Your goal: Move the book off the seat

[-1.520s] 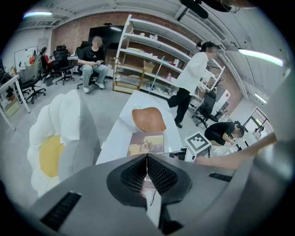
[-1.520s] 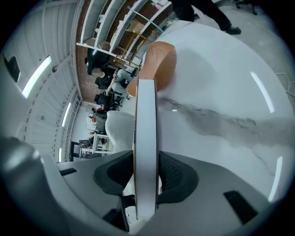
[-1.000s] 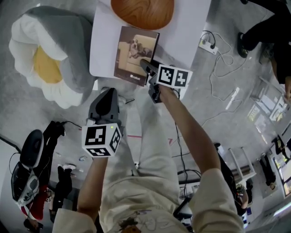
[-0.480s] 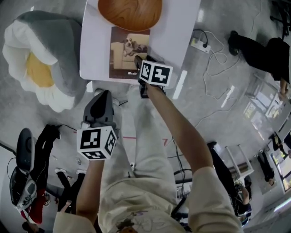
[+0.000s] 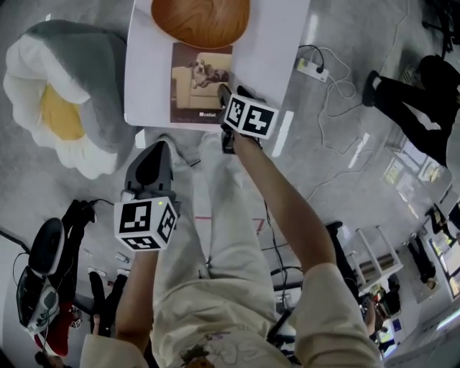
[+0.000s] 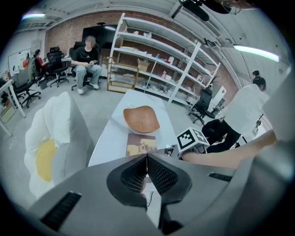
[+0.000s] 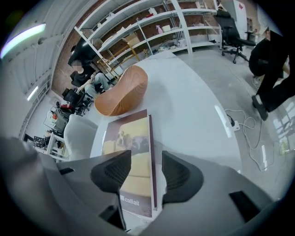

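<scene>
Two hand-held grippers are in view, but only one is working. The right gripper (image 5: 231, 95) hangs tipped steeply down over the lower right corner of the book (image 5: 200, 83). The book lies flat on the white seat (image 5: 284, 43) in the upper middle of the head view, just below a wooden bowl-shaped shell (image 5: 200, 20). The jaws have just been opening and stand released. In the right gripper view the book's right edge runs up between them, with the pads clear of the cover on either side. That straddle looks chosen to pinch the edge, since a book lying flat offers little other purchase. Whether the lower tips touch the seat I cannot tell. The left gripper (image 5: 158, 147) is clenched on nothing and hovers at lower left over the floor, probably to keep out of the way. A flower-shaped cushion (image 5: 65, 100) sits at far left, well apart. The book is not yet lifted, and the grasp seems the step in hand.
</scene>
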The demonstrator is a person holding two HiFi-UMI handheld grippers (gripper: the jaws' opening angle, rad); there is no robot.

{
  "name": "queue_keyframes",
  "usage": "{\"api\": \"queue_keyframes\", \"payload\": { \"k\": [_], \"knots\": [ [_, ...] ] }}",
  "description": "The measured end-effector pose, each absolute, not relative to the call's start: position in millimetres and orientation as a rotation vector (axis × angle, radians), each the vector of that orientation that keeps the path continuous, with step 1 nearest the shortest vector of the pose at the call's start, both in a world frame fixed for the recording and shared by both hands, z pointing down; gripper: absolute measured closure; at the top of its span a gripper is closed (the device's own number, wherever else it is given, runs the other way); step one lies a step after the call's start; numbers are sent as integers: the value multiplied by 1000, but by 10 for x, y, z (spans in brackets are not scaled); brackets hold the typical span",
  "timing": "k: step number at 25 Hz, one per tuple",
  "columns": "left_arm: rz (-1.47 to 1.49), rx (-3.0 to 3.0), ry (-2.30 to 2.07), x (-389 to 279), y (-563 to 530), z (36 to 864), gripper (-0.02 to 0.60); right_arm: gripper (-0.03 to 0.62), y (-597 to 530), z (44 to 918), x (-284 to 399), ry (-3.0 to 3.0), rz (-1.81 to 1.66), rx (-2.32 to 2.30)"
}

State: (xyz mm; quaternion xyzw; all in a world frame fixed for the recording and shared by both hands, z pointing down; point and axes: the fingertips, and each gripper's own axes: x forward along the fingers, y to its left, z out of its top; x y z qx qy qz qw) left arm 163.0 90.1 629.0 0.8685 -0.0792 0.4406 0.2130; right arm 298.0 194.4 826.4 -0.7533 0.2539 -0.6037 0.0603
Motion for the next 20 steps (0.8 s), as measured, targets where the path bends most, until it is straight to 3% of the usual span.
{"api": "queue_keyframes", "payload": {
  "k": [5,7,12,15,20],
  "knots": [
    [1207,2446,-200,1688,841,6120,569,387,1994,7990,3022,753,-1773,-2296],
    [1203,2472,-175,1727,821,6019,569,439,1992,7861,2996,741,-1758,-2277],
    [1192,2517,-126,1850,828,5806,569,471,2027,7490,2975,737,-1671,-2268],
    [1176,2541,-104,1903,863,5641,569,536,2105,7314,2943,692,-1633,-2252],
    [1133,2599,-58,1965,876,5301,569,549,2199,6979,2867,649,-1578,-2224]
  ]
}}
